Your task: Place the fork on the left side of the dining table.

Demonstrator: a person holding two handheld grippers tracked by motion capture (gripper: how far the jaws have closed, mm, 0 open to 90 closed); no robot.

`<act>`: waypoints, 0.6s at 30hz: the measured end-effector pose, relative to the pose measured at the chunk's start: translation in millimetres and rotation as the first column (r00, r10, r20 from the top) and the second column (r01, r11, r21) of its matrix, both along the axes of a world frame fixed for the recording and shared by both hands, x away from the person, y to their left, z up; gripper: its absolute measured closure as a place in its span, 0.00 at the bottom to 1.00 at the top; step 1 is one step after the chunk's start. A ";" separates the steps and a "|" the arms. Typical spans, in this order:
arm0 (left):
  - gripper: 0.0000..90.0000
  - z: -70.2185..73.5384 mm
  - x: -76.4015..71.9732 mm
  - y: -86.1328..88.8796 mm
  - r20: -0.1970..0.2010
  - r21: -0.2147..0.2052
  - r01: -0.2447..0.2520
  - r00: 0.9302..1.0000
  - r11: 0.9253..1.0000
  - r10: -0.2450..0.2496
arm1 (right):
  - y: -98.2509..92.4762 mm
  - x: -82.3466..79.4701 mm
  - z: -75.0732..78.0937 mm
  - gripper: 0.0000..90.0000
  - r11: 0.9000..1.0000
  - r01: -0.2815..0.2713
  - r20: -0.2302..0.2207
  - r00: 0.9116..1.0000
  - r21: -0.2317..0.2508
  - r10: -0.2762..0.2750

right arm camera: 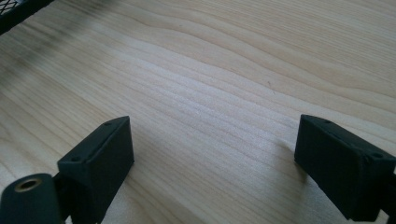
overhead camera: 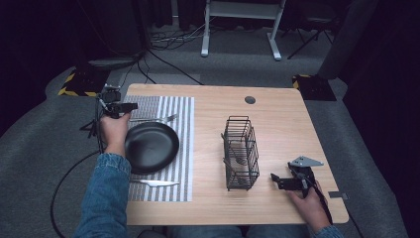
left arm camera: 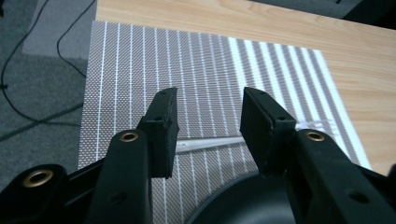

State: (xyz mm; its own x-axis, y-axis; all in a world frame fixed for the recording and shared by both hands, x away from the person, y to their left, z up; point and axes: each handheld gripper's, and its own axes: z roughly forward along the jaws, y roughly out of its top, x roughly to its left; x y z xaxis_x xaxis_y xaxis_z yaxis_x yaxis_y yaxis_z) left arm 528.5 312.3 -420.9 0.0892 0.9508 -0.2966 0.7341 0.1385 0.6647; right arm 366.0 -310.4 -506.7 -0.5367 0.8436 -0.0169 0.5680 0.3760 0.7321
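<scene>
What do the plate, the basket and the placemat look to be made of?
The plate: black, matte with a soft sheen, perhaps ceramic or melamine. The basket: thin dark wire, likely coated metal. The placemat: woven mesh with pale stripes, probably vinyl.

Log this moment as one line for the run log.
left gripper: open above fork | right gripper: open, empty | plate on mat

No legible text, labels or numbers anywhere, seemingly.
</scene>
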 end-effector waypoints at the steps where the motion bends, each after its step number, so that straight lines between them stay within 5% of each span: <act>1: 0.63 3.4 -4.3 -0.5 0.010 0.001 0.007 1.000 1.000 -0.007 | 0.1 0.0 0.0 0.13 1.000 0.000 0.000 1.000 0.000 0.000; 8: 0.61 28.2 -35.2 -2.4 0.073 -0.013 0.081 0.994 0.997 -0.079 | 0.1 -0.1 0.0 0.13 1.000 0.000 0.000 1.000 0.001 0.000; 18: 0.60 56.3 -83.3 -11.1 0.157 0.011 0.183 0.971 0.983 -0.183 | 0.2 -0.1 0.1 0.13 1.000 -0.002 0.001 1.000 0.000 0.002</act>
State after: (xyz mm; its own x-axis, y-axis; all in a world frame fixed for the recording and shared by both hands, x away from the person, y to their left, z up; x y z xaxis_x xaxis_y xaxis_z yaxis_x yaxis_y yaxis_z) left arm 445.2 301.2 -364.6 0.3071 0.9131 -0.2682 0.6335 0.0141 0.7736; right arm 366.0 -310.2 -506.6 -0.5383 0.8426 -0.0171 0.5668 0.3770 0.7325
